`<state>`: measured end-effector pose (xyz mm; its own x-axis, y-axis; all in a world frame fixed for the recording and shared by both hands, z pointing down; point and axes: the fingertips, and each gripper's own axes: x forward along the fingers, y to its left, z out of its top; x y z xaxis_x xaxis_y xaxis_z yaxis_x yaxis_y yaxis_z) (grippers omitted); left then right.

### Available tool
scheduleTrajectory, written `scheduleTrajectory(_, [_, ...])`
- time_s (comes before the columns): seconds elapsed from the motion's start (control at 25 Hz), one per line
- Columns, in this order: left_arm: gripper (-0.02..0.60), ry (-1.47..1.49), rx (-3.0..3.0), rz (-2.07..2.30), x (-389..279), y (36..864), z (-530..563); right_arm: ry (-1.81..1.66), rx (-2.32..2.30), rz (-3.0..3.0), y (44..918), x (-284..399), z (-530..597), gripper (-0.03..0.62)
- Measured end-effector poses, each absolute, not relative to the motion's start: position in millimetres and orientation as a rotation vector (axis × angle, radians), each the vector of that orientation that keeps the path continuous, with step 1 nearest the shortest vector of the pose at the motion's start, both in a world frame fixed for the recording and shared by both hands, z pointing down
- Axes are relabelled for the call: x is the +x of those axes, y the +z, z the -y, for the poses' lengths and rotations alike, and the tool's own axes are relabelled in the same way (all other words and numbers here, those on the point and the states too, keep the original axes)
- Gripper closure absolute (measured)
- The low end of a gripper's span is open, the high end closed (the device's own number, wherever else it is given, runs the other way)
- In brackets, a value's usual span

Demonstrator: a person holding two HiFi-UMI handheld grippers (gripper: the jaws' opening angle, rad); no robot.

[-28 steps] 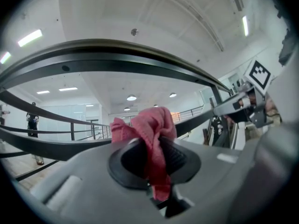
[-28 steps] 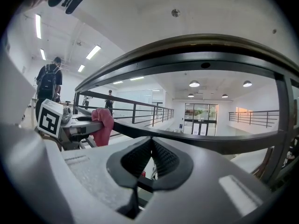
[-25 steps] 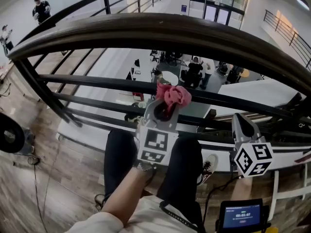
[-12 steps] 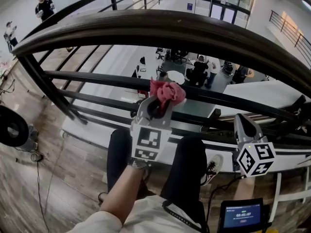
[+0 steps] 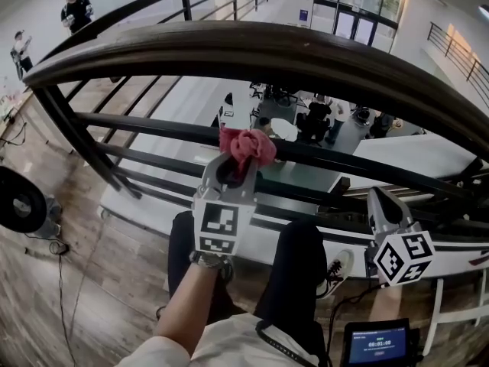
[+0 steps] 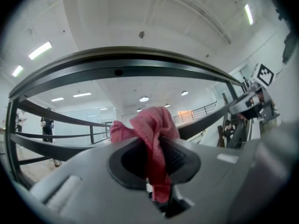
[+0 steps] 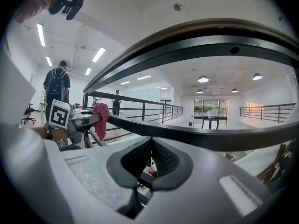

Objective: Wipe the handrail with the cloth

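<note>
The left hand-held gripper [image 5: 231, 168] is gripping the pink cloth [image 5: 246, 145] in its jaws and holding it below the handrail [image 5: 252, 48], apart from it, while the right hand-held gripper [image 5: 380, 199] is hanging lower, closed on nothing.

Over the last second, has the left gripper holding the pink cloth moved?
Yes. The left gripper, shut on the pink cloth, has slid leftward along the black mid rail, closer to the slanted post.
</note>
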<state>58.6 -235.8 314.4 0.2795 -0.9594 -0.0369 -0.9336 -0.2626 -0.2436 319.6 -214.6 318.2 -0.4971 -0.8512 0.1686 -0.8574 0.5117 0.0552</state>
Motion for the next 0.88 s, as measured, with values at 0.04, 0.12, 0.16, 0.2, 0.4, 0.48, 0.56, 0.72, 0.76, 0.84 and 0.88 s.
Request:
scheduleTrajectory(0.04, [0.511, -0.172, -2.323, -1.770, 54, 313, 236, 0.056, 1.466, 2.583, 317, 318, 214, 0.591])
scheduleTrajectory(0.12, [0.511, -0.171, -2.300, -1.802, 44, 310, 235, 0.050, 1.458, 2.601, 311, 317, 214, 0.591])
scheduleTrajectory(0.16, [0.511, -0.170, -2.282, -1.819, 37, 306, 236, 0.042, 1.455, 2.611, 307, 315, 215, 0.591])
scheduleTrajectory(0.2, [0.511, -0.169, -2.260, -1.838, 29, 301, 237, 0.032, 1.452, 2.622, 303, 312, 217, 0.591])
scheduleTrajectory(0.4, [0.508, -0.209, -2.237, -1.871, 4, 282, 247, 0.025, 1.440, 2.643, 292, 301, 216, 0.591])
scheduleTrajectory(0.48, [0.508, -0.250, -2.286, -1.847, 5, 283, 250, 0.030, 1.430, 2.647, 291, 296, 214, 0.591])
scheduleTrajectory(0.56, [0.508, -0.277, -2.315, -1.842, 4, 281, 252, 0.027, 1.414, 2.659, 289, 288, 215, 0.591])
scheduleTrajectory(0.72, [0.509, -0.344, -2.361, -1.849, 5, 280, 256, 0.014, 1.388, 2.680, 285, 278, 214, 0.591])
scheduleTrajectory(0.76, [0.509, -0.354, -2.371, -1.855, 6, 280, 256, 0.015, 1.386, 2.683, 285, 278, 213, 0.591])
scheduleTrajectory(0.84, [0.509, -0.351, -2.388, -1.856, 9, 281, 256, 0.019, 1.386, 2.688, 285, 276, 212, 0.591])
scheduleTrajectory(0.88, [0.509, -0.347, -2.398, -1.852, 11, 282, 256, 0.021, 1.388, 2.689, 285, 276, 212, 0.591])
